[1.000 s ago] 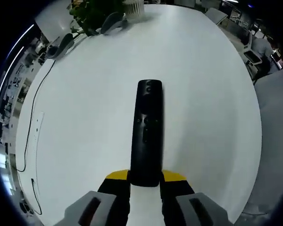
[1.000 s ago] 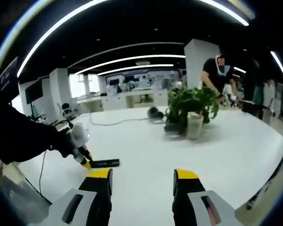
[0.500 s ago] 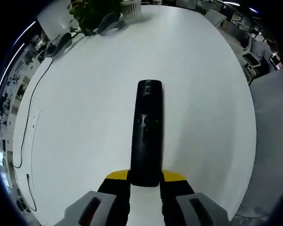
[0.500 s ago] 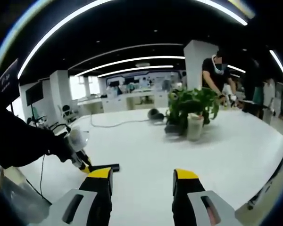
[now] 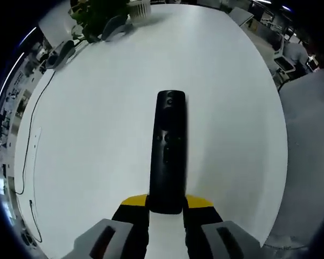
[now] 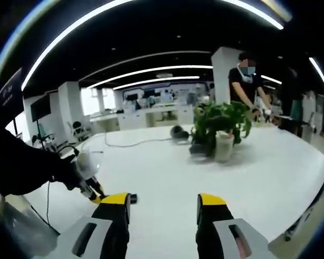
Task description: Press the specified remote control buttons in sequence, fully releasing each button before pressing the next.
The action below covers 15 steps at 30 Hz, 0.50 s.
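Left tool (image 5: 166,211) clamping near end of black remote (image 5: 168,148) over white desk (image 5: 97,135). Right tool (image 6: 162,208) hanging apart, empty. Risk: pressing far buttons levering remote loose.

An open-plan office: long white table (image 6: 248,172), potted plant (image 6: 220,127), ceiling light strips (image 6: 151,68), desks behind.

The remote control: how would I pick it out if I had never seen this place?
Find the big white table. Over it, the left hand-held gripper clamps the near end of the remote control, a long, slim black bar with small buttons. The potted plant and cables are far off at the edge.
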{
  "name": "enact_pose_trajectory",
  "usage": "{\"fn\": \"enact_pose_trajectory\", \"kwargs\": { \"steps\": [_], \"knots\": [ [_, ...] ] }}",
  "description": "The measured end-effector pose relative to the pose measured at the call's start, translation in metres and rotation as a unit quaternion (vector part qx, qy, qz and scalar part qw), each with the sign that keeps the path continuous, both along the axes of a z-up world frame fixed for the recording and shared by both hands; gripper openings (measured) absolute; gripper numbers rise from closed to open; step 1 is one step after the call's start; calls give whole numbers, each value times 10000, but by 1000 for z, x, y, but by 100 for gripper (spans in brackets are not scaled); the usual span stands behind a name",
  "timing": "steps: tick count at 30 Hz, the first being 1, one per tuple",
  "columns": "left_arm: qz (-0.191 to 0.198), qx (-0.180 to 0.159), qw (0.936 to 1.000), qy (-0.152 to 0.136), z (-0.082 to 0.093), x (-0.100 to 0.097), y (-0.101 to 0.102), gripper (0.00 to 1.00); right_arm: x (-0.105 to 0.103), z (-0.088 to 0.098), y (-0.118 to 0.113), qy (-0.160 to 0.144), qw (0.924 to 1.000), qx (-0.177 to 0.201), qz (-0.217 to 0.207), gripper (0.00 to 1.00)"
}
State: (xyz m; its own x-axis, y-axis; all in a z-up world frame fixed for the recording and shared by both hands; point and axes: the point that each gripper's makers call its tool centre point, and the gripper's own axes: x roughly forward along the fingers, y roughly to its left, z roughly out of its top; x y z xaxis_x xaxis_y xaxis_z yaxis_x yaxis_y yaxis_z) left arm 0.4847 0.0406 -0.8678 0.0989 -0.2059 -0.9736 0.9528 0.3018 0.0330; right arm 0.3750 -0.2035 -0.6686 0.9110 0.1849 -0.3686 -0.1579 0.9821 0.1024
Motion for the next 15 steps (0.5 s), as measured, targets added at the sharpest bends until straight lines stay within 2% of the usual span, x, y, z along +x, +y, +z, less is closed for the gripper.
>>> {"fn": "enact_pose_trajectory", "kwargs": {
  "steps": [15],
  "knots": [
    [-24,22,10000,12,1,-21,-2,23,0,2,1,-45,10000,51,28,45]
  ]
}}
